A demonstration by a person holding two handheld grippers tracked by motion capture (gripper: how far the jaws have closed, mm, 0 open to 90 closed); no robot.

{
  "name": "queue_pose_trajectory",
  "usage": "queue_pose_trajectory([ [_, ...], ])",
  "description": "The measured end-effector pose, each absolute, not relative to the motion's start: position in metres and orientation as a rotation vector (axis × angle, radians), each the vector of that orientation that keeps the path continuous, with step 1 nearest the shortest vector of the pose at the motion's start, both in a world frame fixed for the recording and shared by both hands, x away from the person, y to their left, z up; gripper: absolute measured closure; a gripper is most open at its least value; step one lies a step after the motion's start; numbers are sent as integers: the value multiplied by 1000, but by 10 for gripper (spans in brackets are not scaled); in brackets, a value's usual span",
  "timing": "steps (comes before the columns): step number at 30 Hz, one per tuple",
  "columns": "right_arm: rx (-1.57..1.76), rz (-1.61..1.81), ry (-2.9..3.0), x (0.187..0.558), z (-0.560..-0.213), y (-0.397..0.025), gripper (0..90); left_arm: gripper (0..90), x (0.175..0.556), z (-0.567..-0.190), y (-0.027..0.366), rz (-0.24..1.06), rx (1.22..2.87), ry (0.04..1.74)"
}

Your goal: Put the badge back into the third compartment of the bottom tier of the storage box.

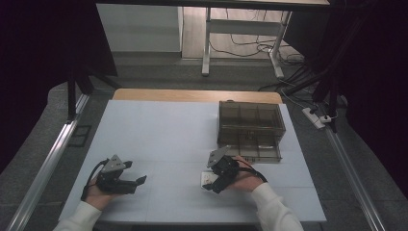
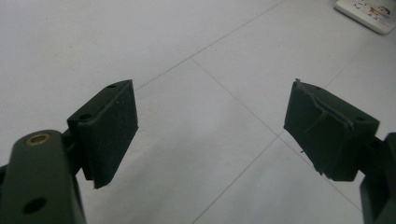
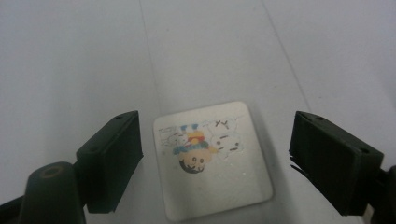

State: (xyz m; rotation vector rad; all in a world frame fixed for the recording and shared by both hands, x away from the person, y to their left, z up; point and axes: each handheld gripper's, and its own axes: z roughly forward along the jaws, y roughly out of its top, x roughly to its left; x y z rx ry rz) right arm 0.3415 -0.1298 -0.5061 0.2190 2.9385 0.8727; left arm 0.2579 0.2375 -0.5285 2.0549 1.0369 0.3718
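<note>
Two grippers, left [image 1: 137, 182] and right [image 1: 210, 186], rest fingers apart on a white table [image 1: 159, 130] beside a dark-walled room's grey floor [image 1: 43, 139].

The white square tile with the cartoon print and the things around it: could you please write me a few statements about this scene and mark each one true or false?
1. The right gripper is open, with the white square tile lying flat between its jaws. True.
2. The left gripper is clamped on the tile. False: its jaws are open with nothing but the white table cover between them.
3. The smoky transparent compartment box stands at the far right of the table. True.
4. The tile sits inside the box. False: it lies on the table cover, nearer the person than the box.
5. The tile's print is plain text. False: it shows cartoon figures.
</note>
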Motion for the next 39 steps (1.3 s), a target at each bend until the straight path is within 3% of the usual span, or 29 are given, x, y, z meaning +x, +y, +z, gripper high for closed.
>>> queue_pose_trajectory([
  [15,180,788,2978,343,-519,-126,157,172,258,-529,239,367,2054,1043],
  [19,186,777,2968,343,-518,-125,202,172,258,-529,238,370,2053,1042],
  [23,145,779,2975,340,-515,-125,324,172,257,-528,238,371,2053,1041],
  [39,134,824,2952,340,-511,-128,332,172,257,-529,239,367,2053,1042],
])
